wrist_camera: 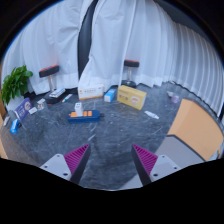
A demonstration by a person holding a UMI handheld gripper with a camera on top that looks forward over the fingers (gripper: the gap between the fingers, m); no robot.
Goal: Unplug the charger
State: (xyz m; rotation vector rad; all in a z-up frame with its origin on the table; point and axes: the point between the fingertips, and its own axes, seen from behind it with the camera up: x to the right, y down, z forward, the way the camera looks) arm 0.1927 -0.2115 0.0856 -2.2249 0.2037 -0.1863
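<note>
A green potted plant (16, 82) stands at the left of the frame. A yellow cardboard box (131, 96) sits at upper centre on the grey floor (110, 140), with a flat blue item (85, 116) lying left of it. White curtains (120, 40) fill the top.

Grey tabletop (110, 135), white curtains (150, 45) behind, green plant (15, 82) beside them, wooden chair (195, 125) at table's edge
</note>
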